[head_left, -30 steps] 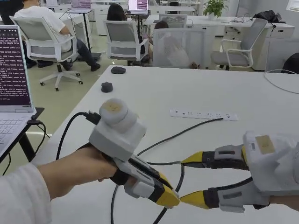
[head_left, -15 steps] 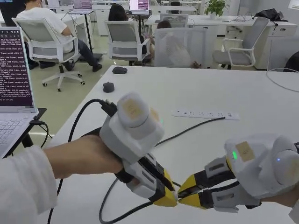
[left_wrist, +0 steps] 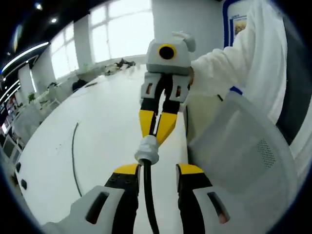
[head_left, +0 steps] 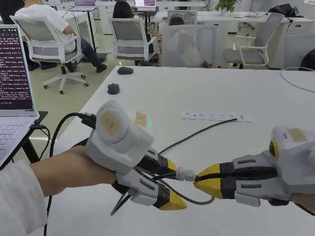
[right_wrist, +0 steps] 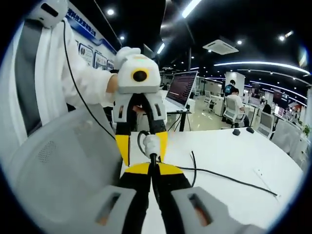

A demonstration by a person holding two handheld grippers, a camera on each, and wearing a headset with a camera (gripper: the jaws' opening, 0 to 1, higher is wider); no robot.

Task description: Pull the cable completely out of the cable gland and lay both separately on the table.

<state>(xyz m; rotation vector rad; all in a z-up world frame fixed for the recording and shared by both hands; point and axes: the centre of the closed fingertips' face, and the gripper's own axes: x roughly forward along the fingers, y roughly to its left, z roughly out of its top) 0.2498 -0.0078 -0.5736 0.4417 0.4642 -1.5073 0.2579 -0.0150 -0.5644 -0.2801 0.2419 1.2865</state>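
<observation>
Yellow-tipped right tongs (head_left: 197,180) clamp the cable (left_wrist: 146,193) beside the white cable gland (head_left: 185,173); left tongs (left_wrist: 159,169) stand apart around the cable

Big bright office room.
White table (head_left: 236,93) up front, rolling chairs (head_left: 130,42) and more desks (head_left: 231,19) behind, a laptop (head_left: 12,69) on the left, pale green floor (head_left: 64,105), a plant (head_left: 227,5) far back, long lights (right_wrist: 191,7) overhead.
</observation>
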